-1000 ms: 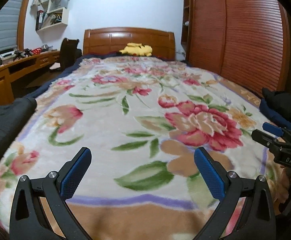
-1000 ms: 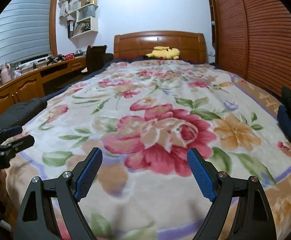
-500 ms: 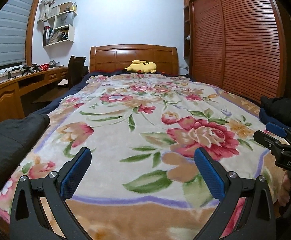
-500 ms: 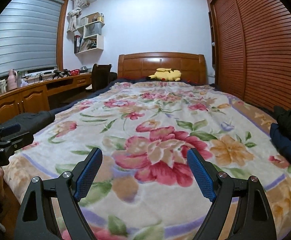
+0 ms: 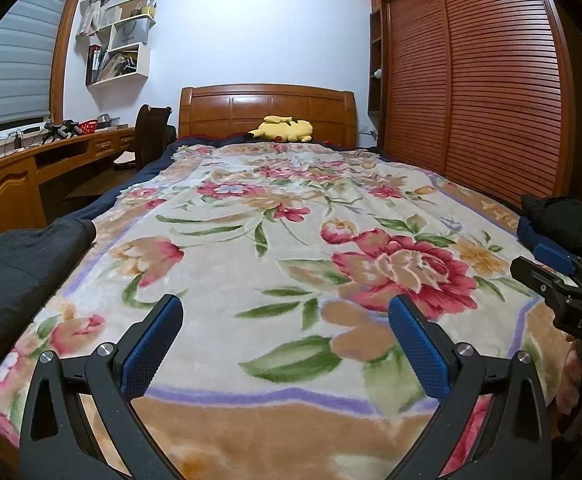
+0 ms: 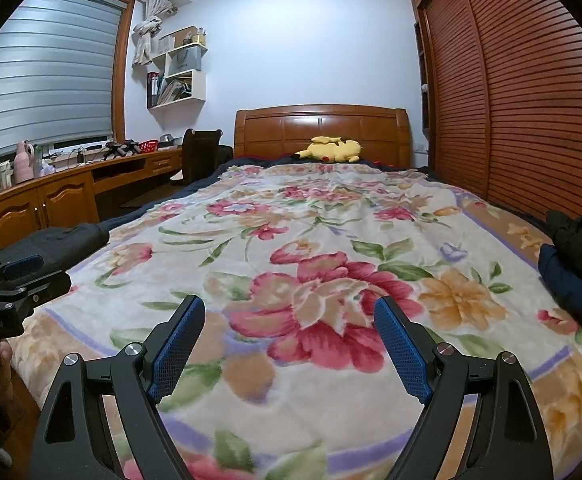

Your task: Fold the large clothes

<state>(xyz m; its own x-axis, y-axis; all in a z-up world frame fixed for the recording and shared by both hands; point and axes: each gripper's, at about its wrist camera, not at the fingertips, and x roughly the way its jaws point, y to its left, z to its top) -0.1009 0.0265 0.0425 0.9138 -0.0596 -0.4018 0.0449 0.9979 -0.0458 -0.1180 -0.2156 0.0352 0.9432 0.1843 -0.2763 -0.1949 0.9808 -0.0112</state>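
Above floral blanket (image 5: 291, 240), jaws wide, empty.

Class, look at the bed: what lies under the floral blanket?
A dark blue sheet peeks out beside the floral blanket along its left edge and near the headboard. The rest beneath is covered.

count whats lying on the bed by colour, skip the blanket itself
black: 2, a folded garment at the left edge and a bundle at the right edge
navy: 1, a garment under the right bundle
yellow: 1, a plush toy by the headboard
total: 4
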